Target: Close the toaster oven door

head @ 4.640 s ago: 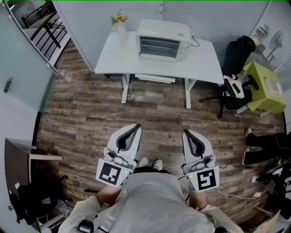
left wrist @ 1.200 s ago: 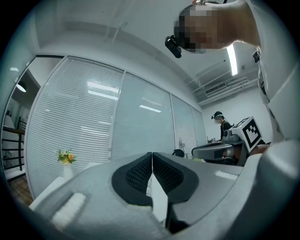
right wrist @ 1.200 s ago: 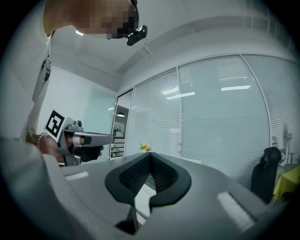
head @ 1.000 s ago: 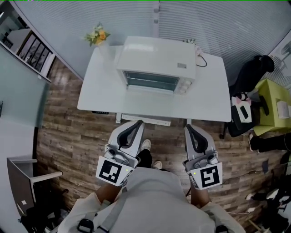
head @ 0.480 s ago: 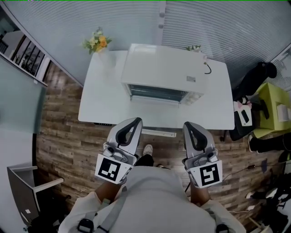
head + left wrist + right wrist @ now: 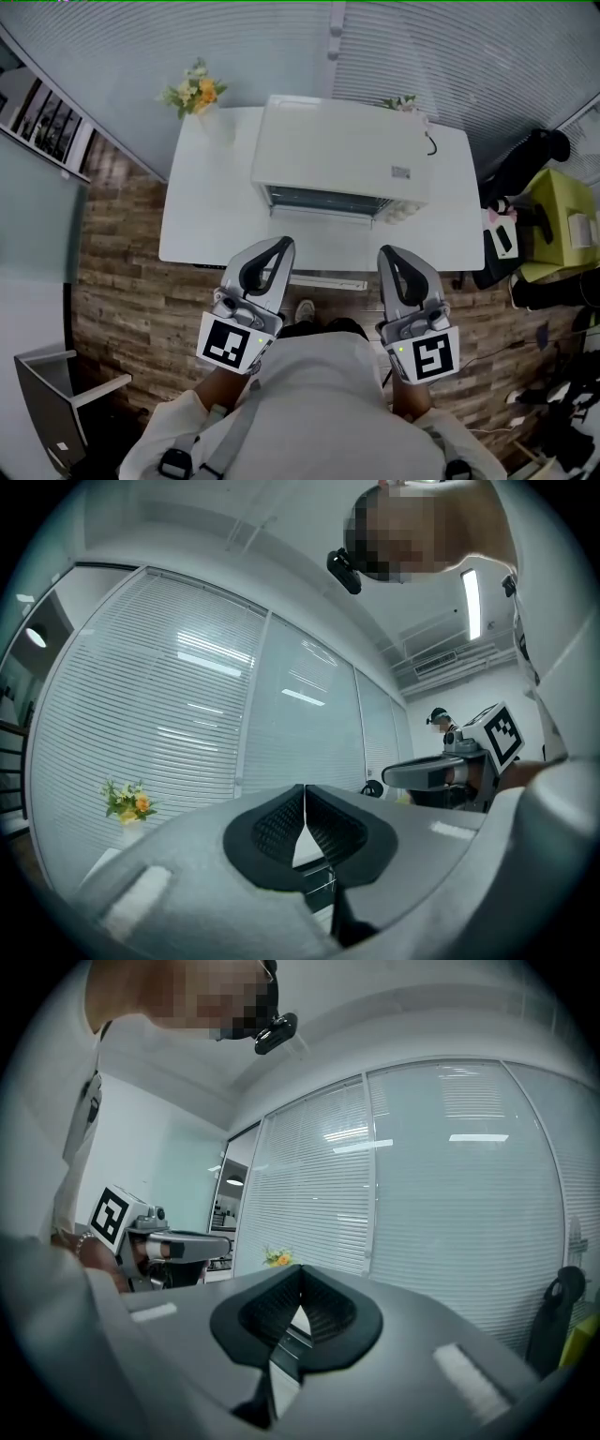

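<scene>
A: What does the toaster oven [image 6: 342,155] look like from above?

B: It's a white box with rounded corners and a smooth, flat top. It stands on a white table [image 6: 202,220], at 12 o'clock from both grippers and apart from them. Its door [image 6: 323,199] is a dark glass strip along the near edge. From this steep angle I cannot tell whether it is fully shut. Pale round knobs [image 6: 398,212] sit at the strip's right end.

A: Any writing?

B: There's a small grey label [image 6: 401,172] on the top, toward 3 o'clock, too small to read. Each gripper carries a marker cube [image 6: 230,344] with a black-and-white square pattern and no letters.

A: And the jaws?

B: The left gripper [image 6: 304,819] has its black ribbed pads pressed together along a thin seam, with nothing between them. The right gripper [image 6: 300,1297] is the same: tips meeting, nothing pinched. Both bodies are curved matte grey plastic.

A: What do the gripper views add?

B: They look nearly level, so slatted blinds [image 6: 169,714] behind glass fill them, and each shows the other gripper off to the side. Below the closed pads there's only a sliver of white and dark, too little to name. The yellow and white flowers [image 6: 192,92], at the oven's 10 o'clock, appear in all three views. Only the head view gives the whole table, the wood-plank floor [image 6: 117,272] and a black chair [image 6: 530,155] at 3 o'clock.
</scene>
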The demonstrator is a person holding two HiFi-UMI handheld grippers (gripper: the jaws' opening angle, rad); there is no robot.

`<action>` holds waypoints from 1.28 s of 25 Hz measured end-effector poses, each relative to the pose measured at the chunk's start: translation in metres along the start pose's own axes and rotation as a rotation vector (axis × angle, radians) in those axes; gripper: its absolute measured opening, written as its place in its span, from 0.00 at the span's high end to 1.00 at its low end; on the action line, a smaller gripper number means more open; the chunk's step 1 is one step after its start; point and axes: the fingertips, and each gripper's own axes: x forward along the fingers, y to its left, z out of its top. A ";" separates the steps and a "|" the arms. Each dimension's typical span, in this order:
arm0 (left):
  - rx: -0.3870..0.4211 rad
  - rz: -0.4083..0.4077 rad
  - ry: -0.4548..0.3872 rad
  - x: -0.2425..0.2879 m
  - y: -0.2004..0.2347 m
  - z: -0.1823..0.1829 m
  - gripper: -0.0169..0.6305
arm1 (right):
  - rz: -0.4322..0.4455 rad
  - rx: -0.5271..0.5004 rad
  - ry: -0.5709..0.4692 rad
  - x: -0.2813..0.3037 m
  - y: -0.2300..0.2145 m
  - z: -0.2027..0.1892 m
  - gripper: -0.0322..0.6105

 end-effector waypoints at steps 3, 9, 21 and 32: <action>-0.014 0.002 0.008 0.001 0.005 -0.005 0.96 | 0.001 -0.001 0.004 0.005 -0.001 0.000 0.94; -0.025 0.026 0.022 0.000 0.014 -0.018 0.95 | 0.003 -0.005 -0.003 0.007 0.000 0.001 0.94; -0.120 0.063 0.111 -0.015 0.034 -0.088 0.93 | 0.001 -0.008 0.009 0.009 0.005 -0.003 0.94; -0.078 0.129 0.256 -0.036 0.053 -0.183 0.92 | 0.008 -0.011 0.017 0.013 0.008 -0.004 0.94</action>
